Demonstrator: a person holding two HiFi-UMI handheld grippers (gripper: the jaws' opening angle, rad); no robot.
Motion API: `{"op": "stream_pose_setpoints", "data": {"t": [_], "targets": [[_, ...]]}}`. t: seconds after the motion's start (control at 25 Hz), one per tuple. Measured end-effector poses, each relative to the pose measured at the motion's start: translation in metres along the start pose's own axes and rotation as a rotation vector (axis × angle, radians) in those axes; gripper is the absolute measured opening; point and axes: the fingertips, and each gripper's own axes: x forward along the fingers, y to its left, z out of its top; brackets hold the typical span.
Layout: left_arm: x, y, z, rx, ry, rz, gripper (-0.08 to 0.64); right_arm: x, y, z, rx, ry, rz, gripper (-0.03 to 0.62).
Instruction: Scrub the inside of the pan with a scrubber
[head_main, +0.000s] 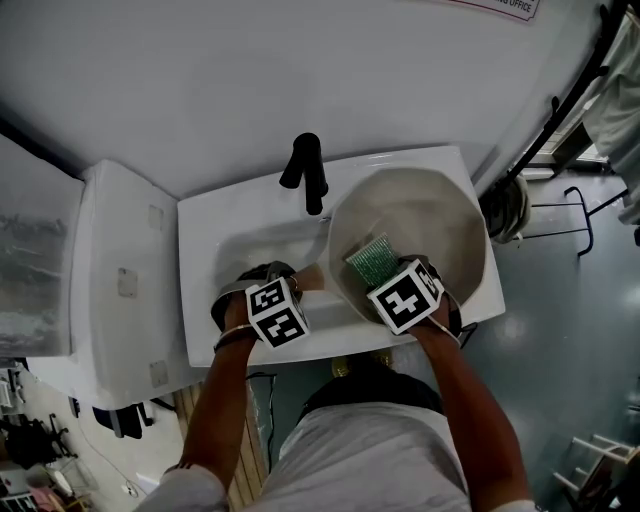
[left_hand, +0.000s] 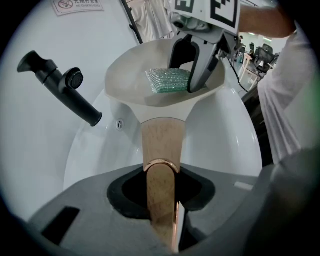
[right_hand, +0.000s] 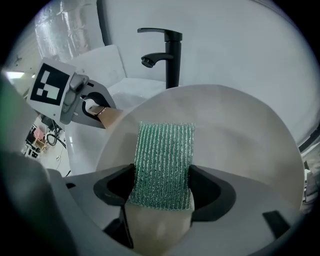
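Scrubbing looks under way. Pan (head_main: 432, 215) sits tilted over the right half of the sink (head_main: 225, 258), its open side facing the person. Left gripper (head_main: 272, 283) has its jaws closed on the wooden handle (left_hand: 162, 172), which runs straight between them and steadies the pan. Right gripper (head_main: 392, 277) clamps the green scrubber (right_hand: 163, 162); the pad sticks out past the jaws and lies against the near inner wall, toward the handle side.

Progress, as a judgement: pan held, scrubber inside, contact made. The inner surface reads pale and even, with no foam, water or dirt visible, so the share already covered cannot be told. The far wall, base and right side seem left to cover.

Surroundings: black faucet (head_main: 307, 172) stands just behind the pan's left rim, with no water running. A strip of open basin shows left of the pan. A dark stand sits on the floor well to the right.

Obstructions: the faucet is the one close item, and a sweep up the far-left wall may meet it. The two grippers sit near each other at the handle side.
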Motion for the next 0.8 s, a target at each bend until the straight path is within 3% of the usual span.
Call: {"op": "stream_pose_setpoints", "data": {"t": [0.8], "targets": [[0.003, -0.002, 0.000, -0.008, 0.004, -0.009, 0.126, -0.018, -0.064, -0.032, -0.065, 0.121, -0.174, 0.342]]}}
